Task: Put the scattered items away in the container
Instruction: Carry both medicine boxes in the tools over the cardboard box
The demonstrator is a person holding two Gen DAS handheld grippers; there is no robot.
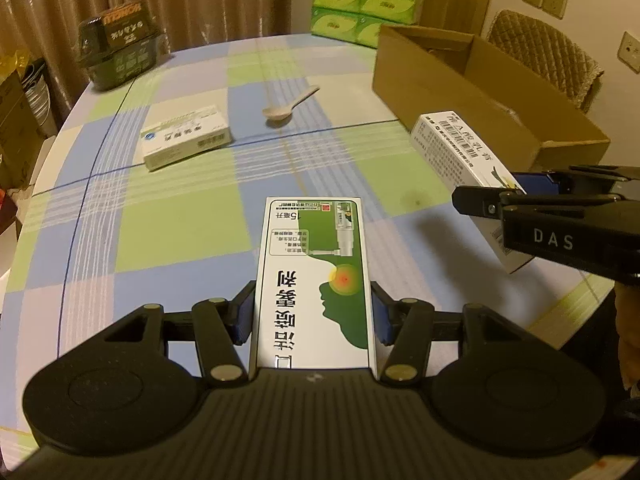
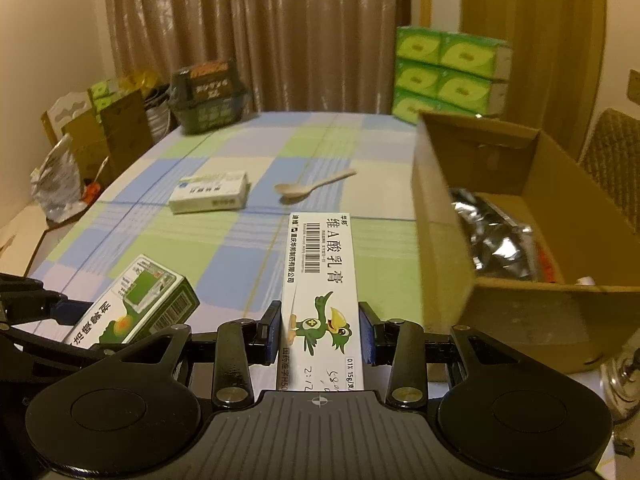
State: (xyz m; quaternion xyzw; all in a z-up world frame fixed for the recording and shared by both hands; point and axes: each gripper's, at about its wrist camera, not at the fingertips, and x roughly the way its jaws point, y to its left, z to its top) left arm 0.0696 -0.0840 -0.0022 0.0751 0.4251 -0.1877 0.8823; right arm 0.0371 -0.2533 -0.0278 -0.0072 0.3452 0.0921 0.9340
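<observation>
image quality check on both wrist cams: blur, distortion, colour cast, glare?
Left wrist view: warm dim cast, strong fisheye bending of the table edge, black snack tub and cardboard box smeared, held green-and-white box sharp. Right wrist view: same cast, dark vignette corners, cardboard box near wall blurred, glare on the foil bag inside, ointment box print legible.

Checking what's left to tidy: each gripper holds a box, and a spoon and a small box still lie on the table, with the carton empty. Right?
Not quite: the carton is not empty. The right wrist view shows a silver foil bag inside it. The rest holds: left gripper and right gripper each hold a box, and the spoon and small box lie on the table.
</observation>
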